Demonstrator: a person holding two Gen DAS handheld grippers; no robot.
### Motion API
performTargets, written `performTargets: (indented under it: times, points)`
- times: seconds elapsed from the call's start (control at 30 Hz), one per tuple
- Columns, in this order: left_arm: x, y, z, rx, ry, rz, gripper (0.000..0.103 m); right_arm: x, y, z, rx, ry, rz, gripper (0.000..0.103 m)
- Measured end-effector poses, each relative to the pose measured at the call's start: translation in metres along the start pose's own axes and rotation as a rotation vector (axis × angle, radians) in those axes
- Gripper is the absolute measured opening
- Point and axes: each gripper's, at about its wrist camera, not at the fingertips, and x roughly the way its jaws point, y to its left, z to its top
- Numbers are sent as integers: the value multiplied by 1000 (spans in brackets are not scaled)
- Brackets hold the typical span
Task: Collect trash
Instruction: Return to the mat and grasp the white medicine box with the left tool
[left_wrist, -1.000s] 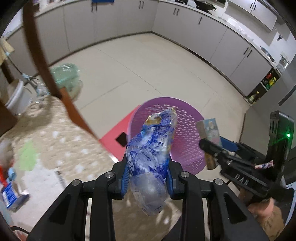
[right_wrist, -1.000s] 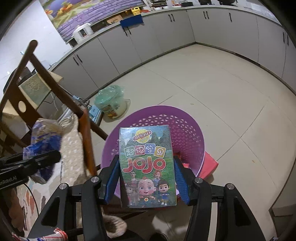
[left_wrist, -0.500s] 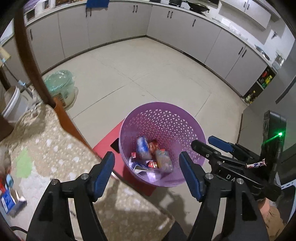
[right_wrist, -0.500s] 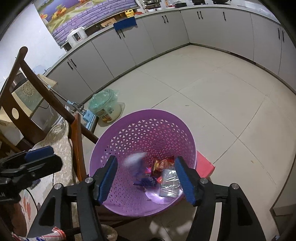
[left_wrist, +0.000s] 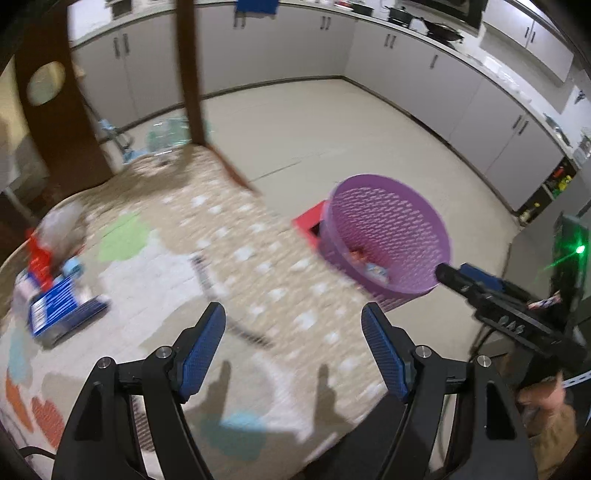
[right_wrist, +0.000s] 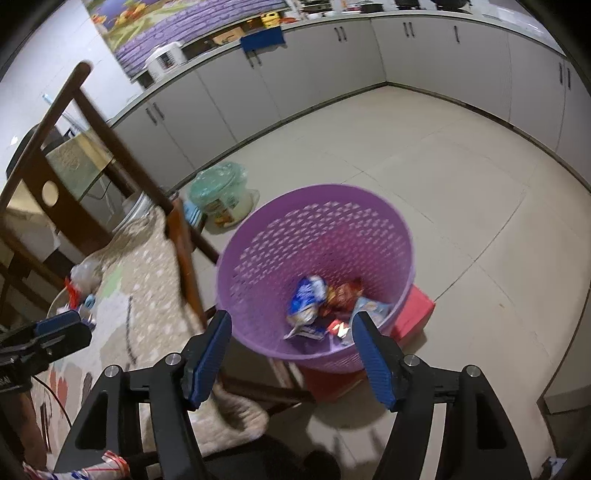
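Two fisheye views look out from hand-held claws in a kitchen with grey cabinets.

In the left wrist view, the left claw (left_wrist: 293, 350) sits at the bottom centre with its blue-padded fingers spread wide apart and nothing between them. Under it lies a bench covered by a beige patterned cloth (left_wrist: 236, 254). The picture is blurred. At the left edge of the frame, on the cloth, lies a small heap of leftover trash: a blue flat packet (left_wrist: 61, 308) with white stripes, its long side running from lower left to upper right, and just above it something red and a crumpled clear wrapper (left_wrist: 61, 221). No writing on these can be read. This heap lies up and to the left of the left claw, which looks the nearer of the two, so the next pick probably calls for a swing towards the left.

The purple basket (left_wrist: 424, 218) stands at right of centre, on the floor beside a red block (left_wrist: 310, 225).

In the right wrist view, the right claw (right_wrist: 291, 354) is likewise wide apart and empty, hanging just beside the basket's near rim. Inside the basket lie a blue and white wrapper (right_wrist: 306, 301), a red packet (right_wrist: 341, 295) and pale wrappers; their print is too small to read. A dark wooden chair (right_wrist: 92, 147) fills the left.
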Motion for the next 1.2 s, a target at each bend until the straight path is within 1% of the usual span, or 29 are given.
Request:
performTargets:
  times: [0.13, 0.3, 0.33, 0.4, 0.47, 0.5, 0.53, 0.57, 0.63, 0.73, 0.8, 0.97, 1.03, 1.1, 1.13, 1.17, 1.2]
  points:
    - [-11, 32, -25, -46, -10, 50, 75, -2, 31, -11, -47, 14, 21, 75]
    - [-29, 104, -54, -176, -19, 109, 75, 1, 74, -23, -123, 46, 53, 75]
    - [-33, 114, -57, -193, -20, 122, 75, 1, 82, -25, -137, 50, 60, 75]
    - [-39, 151, -65, -252, -20, 168, 75, 3, 98, -29, -162, 59, 76, 75]
    - [-45, 179, -68, -296, -29, 210, 75, 7, 114, -34, -182, 72, 93, 76]
    - [-47, 198, -68, -330, -36, 241, 75, 9, 120, -36, -192, 78, 99, 76]
    - [-48, 208, -68, -349, -41, 256, 75, 11, 126, -39, -201, 84, 104, 76]
    - [-48, 227, -65, -386, -50, 269, 77, 14, 132, -41, -213, 92, 110, 76]
    - [-48, 254, -63, -450, -59, 277, 78, 19, 141, -46, -227, 107, 118, 76]
    - [-39, 298, -57, -553, -75, 244, 80, 27, 151, -52, -243, 129, 126, 76]
    - [-28, 316, -53, -596, -70, 240, 80, 31, 155, -56, -253, 142, 128, 76]
    - [-1, 340, -41, -656, -47, 190, 80, 40, 156, -60, -259, 166, 119, 76]
    - [6, 343, -35, -661, -41, 188, 80, 43, 155, -61, -259, 176, 116, 76]
    - [16, 346, -32, -660, -7, 197, 80, 46, 154, -62, -260, 186, 112, 76]
    - [20, 346, -32, -663, 18, 199, 77, 47, 154, -62, -262, 189, 112, 76]
    - [23, 345, -34, -673, 40, 193, 67, 49, 156, -62, -264, 193, 112, 76]
    - [23, 344, -38, -680, 53, 168, 45, 50, 158, -62, -267, 196, 114, 76]
